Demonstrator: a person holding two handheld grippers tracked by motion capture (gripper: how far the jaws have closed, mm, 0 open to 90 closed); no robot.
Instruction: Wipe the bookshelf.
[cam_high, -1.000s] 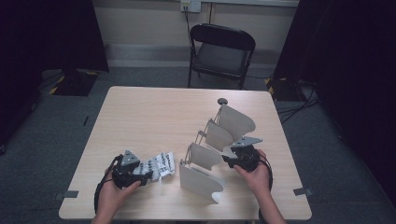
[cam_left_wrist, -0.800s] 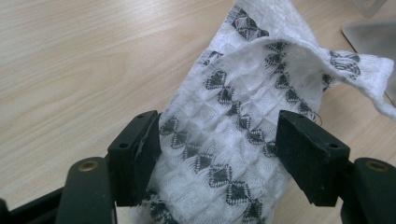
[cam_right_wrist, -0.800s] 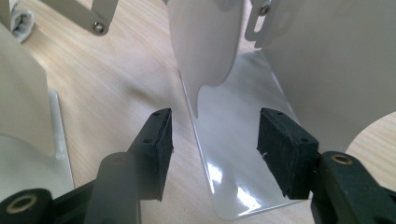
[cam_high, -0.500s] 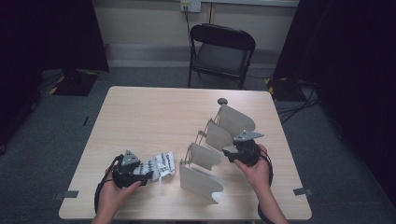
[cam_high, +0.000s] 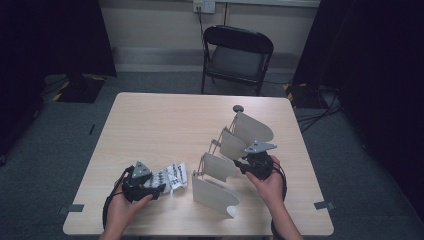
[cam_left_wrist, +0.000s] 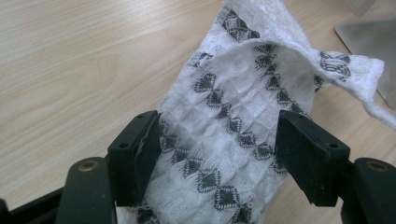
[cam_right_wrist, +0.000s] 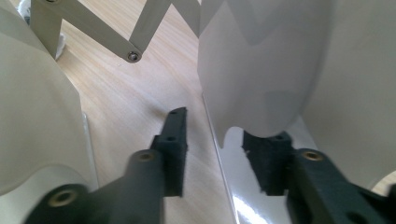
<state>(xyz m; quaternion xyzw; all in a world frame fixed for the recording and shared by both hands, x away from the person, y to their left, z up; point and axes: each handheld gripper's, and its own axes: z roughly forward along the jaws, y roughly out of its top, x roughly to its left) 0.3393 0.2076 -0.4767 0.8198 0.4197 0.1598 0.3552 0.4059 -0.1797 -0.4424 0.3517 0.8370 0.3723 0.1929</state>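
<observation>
Wooden table (cam_high: 165, 125) — dark curtains (cam_high: 55, 35)

No legible text or labels anywhere.

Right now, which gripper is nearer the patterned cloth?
Left. The left gripper has the patterned cloth between its jaws; the right gripper is across at the folding rack.

- Cloth (cam_left_wrist: 233, 126): white woven textile, waffle-like textured weave, black diamond motifs, soft and matt.
- Table (cam_high: 160, 125): light wood-grain top, smooth, faint sheen.
- Rack panels (cam_right_wrist: 261, 65): pale cream, looked like smooth plastic, slightly glossy; scissor links (cam_right_wrist: 93, 28) between them looked like matt metal with rivets.
- Left gripper (cam_left_wrist: 219, 154) pads: black, matt, rubbery.
- Chair (cam_high: 237, 52): black, matt.
</observation>
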